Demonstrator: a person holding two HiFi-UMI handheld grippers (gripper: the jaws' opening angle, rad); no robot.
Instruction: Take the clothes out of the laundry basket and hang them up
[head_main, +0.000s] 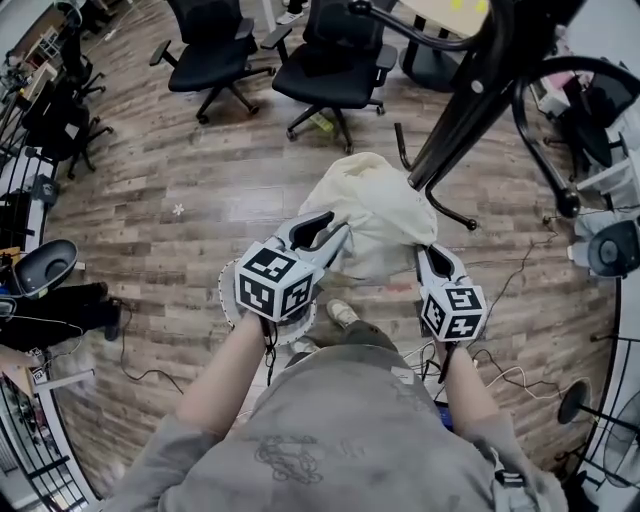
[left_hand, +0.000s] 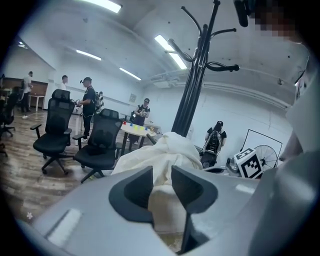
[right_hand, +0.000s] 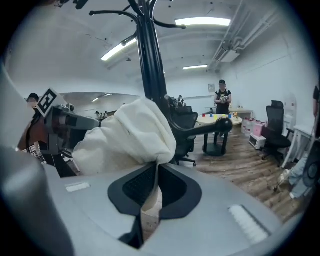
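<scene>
Left gripper has its jaws closed on a thick fold of the cream garment, and the cloth fills the fairly wide gap between them. From there the garment bulges up and forward, away from both tools, in one bunched mound. It's too wadded to show a top or bottom, tbh. As held, its long axis runs across from one gripper to the other. Right gripper is pinched tight on a thinner edge. The coat rack stands just beyond the cloth, ahead and right of it. My worries: the fat left-side fold could slip out mid-lift, or the wad could snag a hook and hang lopsided.
</scene>
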